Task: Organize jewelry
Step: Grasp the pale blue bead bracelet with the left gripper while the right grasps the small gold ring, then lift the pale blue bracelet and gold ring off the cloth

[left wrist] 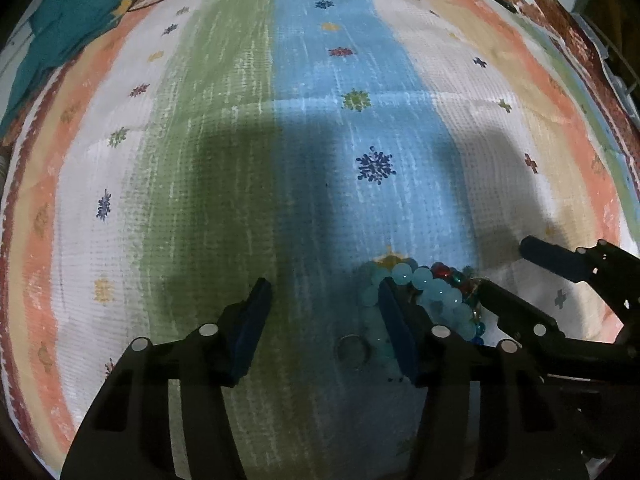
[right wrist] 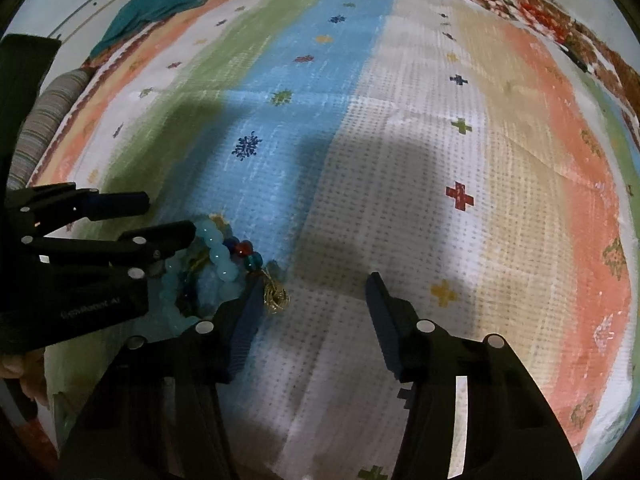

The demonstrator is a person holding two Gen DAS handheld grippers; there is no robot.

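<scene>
Both tongs, left (left wrist: 324, 296) and right (right wrist: 312, 292), wide open, holding nothing. Jewelry pile between them on bedspread (left wrist: 460, 128): pale bead bracelet (left wrist: 436, 284) probably light, floppy, rolly; best pinched across strand. Small ring (left wrist: 352, 350) looks slippery.

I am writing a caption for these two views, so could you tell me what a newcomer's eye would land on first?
First comes the striped cloth, with green, blue, white and orange bands dotted with small snowflake motifs, filling both views. Next is the pile of jewelry: a pale blue bead bracelet with red and teal beads beside it, a gold wire piece and a small metal ring. The left gripper and right gripper both stand open around the pile.
</scene>
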